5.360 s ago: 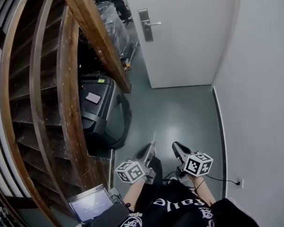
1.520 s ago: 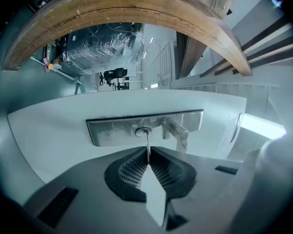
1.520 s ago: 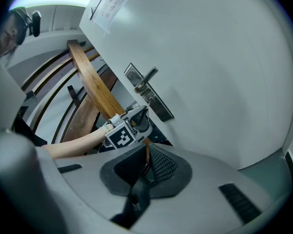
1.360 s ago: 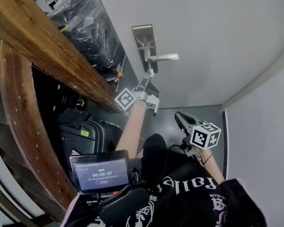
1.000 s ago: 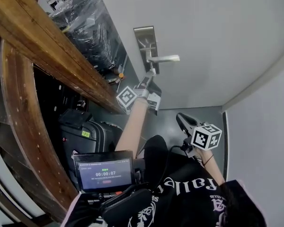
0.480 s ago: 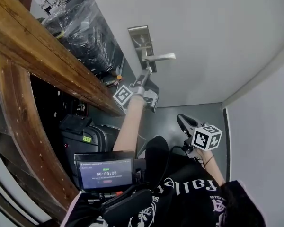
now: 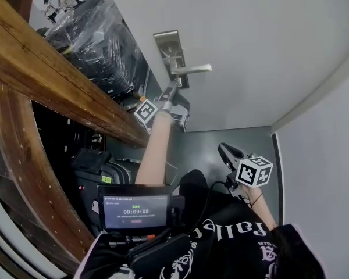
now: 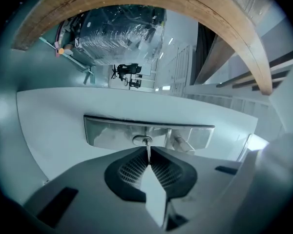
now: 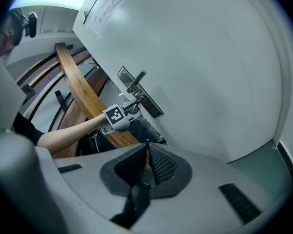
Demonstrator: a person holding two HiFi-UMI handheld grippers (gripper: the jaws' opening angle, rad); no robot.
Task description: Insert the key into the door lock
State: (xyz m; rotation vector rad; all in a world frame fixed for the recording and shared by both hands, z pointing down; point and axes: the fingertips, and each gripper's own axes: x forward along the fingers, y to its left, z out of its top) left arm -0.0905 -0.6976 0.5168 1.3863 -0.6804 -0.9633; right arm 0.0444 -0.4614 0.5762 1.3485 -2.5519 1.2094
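A steel lock plate [image 7: 167, 51] with a lever handle [image 7: 191, 70] is fixed to the white door [image 7: 250, 34]. My left gripper [image 7: 173, 86] is stretched out to it, just below the handle. In the left gripper view the left gripper [image 8: 148, 155] is shut on a thin key [image 8: 147, 150], whose tip meets the round keyhole cylinder [image 8: 142, 140] in the plate [image 8: 107, 131]; how deep it sits I cannot tell. My right gripper [image 7: 223, 150] hangs back near my body, well away from the door. The right gripper [image 9: 147, 148] is shut with nothing between its pads.
A thick wooden stair beam [image 7: 52, 74] runs along the left, close to my left arm. Behind it are plastic-wrapped goods [image 7: 96, 42] and a black case [image 7: 96, 161]. A screen with a timer [image 7: 136, 211] sits at my chest. A white wall [image 7: 320, 156] closes the right side.
My left gripper has risen and closed in on the lock plate, bringing the key up to the keyhole. The right gripper has stayed where it was.
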